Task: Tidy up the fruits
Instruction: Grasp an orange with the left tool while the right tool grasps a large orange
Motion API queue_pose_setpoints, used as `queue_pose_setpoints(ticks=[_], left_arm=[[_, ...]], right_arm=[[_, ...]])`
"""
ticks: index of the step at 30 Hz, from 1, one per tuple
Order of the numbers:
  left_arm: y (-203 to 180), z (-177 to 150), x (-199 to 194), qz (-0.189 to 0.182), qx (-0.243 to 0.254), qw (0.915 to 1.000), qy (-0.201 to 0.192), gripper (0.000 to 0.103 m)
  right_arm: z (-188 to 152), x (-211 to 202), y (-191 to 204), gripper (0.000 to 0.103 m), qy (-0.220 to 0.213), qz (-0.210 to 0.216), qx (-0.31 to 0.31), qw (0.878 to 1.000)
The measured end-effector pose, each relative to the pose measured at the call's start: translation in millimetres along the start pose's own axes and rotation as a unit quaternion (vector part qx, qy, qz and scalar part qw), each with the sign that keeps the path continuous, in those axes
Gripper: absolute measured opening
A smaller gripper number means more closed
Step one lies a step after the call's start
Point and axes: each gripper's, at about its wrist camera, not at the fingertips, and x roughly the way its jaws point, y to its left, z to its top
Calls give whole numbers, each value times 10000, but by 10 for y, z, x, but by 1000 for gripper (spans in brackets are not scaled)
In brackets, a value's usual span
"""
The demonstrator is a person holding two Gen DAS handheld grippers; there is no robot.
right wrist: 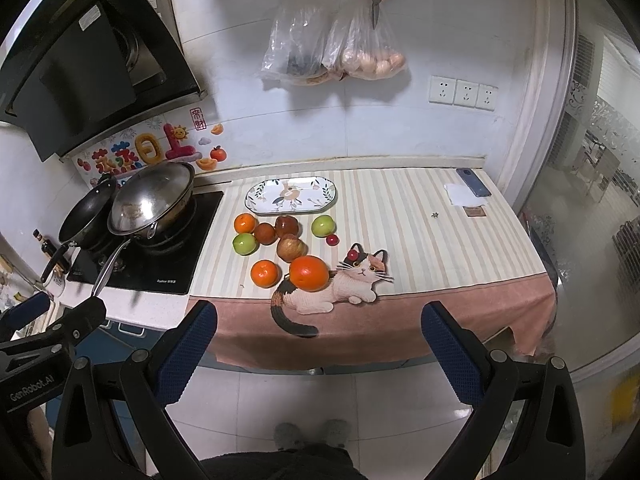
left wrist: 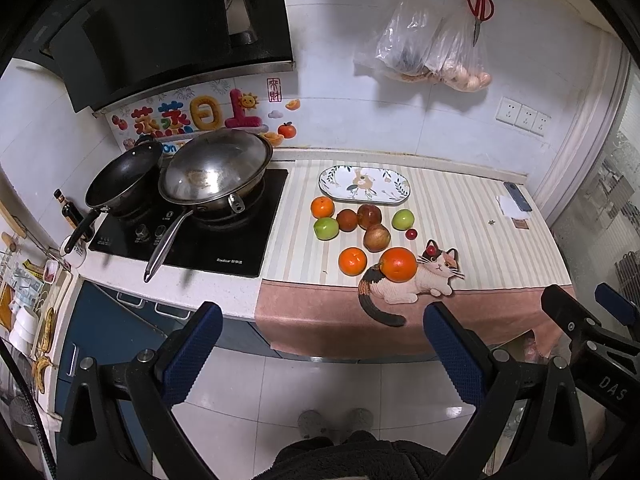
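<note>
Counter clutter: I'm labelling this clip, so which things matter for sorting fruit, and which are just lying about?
For the job: floral plate, oranges, green apples, red apples, small red fruits.

Lying about: wok, frying pan, scissors, hanging bags, phone.

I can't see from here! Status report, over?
Left gripper open, right gripper open, both empty. Fruits loose on cloth, plate bare. Nothing blocking.

Both wrist fisheyes sit back from the bench (left wrist: 460, 208), high, facing the wall and tilted down. Left view looks from further left; right tool (left wrist: 592, 304) at its right edge. Both share the fruit plate (right wrist: 291, 196), fruits, stove (right wrist: 168, 256).
</note>
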Motion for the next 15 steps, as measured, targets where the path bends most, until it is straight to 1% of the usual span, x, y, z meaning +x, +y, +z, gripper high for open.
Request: queue_pose_setpoints(ticks=[3, 5, 9, 12, 15], left_arm=[[-17, 17, 47, 67, -70, 9999, -87, 103], [-20, 79, 157, 64, -143, 9998, -75, 103], [-32, 238, 502, 305, -214, 9993, 2, 103], [-42, 319, 851, 445, -273, 9983, 240, 103], [-35, 361, 1303, 582, -354, 9956, 649, 103]], right_arm=[[35, 88, -57, 103, 5, 115, 139, 9998], [78, 210, -148, 103, 33, 234, 266, 9994], [182, 627, -298, 103, 285, 480, 486, 9973], [242, 1024, -369, 103, 546, 688, 544, 9947], [281, 1511, -397, 103, 840, 854, 549, 9913]])
